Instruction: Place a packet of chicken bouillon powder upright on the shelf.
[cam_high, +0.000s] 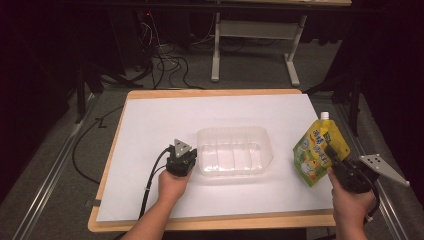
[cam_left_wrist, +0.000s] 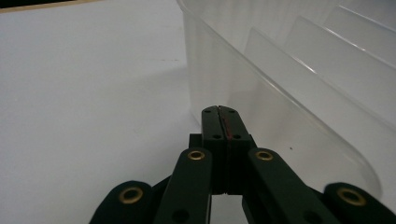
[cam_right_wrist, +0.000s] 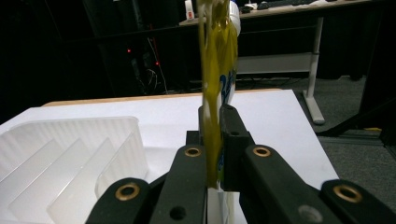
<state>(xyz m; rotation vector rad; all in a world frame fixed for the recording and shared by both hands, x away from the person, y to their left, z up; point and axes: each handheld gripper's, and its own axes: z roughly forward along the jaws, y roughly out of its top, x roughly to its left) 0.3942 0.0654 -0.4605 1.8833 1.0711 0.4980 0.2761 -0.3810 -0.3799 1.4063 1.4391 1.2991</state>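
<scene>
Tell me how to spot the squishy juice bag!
Start at the big white sheet covering the wooden table. Right of the clear ribbed plastic tray in its middle, the right claw is shut on a yellow-green soft pouch. It alone is colourful, with a small white screw cap on top.

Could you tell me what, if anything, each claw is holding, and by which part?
The right claw grips the yellow pouch by its lower half. The left claw is shut on nothing, beside the tray.
</scene>
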